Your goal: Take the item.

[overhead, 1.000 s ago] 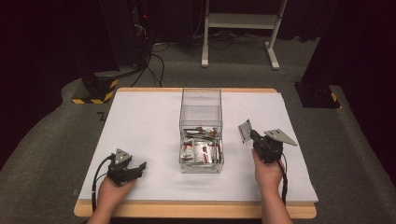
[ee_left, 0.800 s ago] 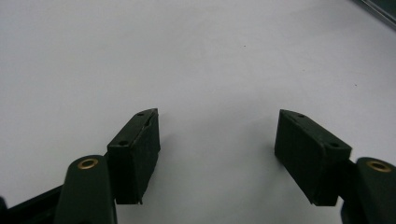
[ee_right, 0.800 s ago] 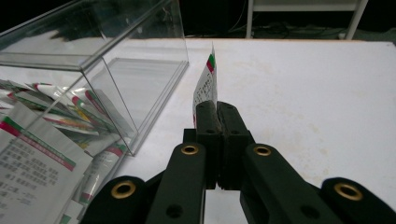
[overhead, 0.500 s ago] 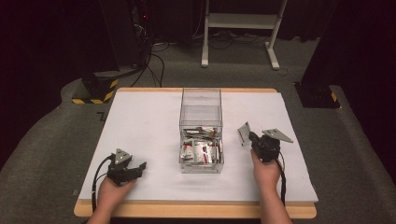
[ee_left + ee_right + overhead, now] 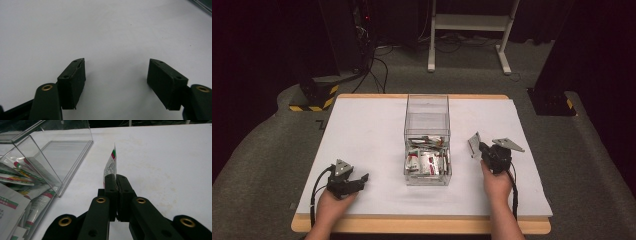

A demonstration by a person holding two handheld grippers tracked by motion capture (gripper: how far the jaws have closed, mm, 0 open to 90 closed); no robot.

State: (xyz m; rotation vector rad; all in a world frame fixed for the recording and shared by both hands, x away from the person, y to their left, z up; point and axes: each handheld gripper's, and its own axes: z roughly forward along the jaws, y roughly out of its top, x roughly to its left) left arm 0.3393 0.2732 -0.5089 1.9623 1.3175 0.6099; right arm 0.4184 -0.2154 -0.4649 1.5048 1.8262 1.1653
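Since a second ago my right gripper (image 5: 475, 145) has drifted slightly toward the clear box (image 5: 427, 142), carrying the sachet (image 5: 110, 164) with it; my left gripper (image 5: 360, 178) has stayed put. On the right, I see the jaws pressed together on the sachet's lower edge, so it stands upright above the white desk (image 5: 362, 130), just beside the box's right wall. More sachets (image 5: 427, 160) lie piled inside the box. On the left, my jaws are spread wide over bare desk with nothing between them, near the front left edge.
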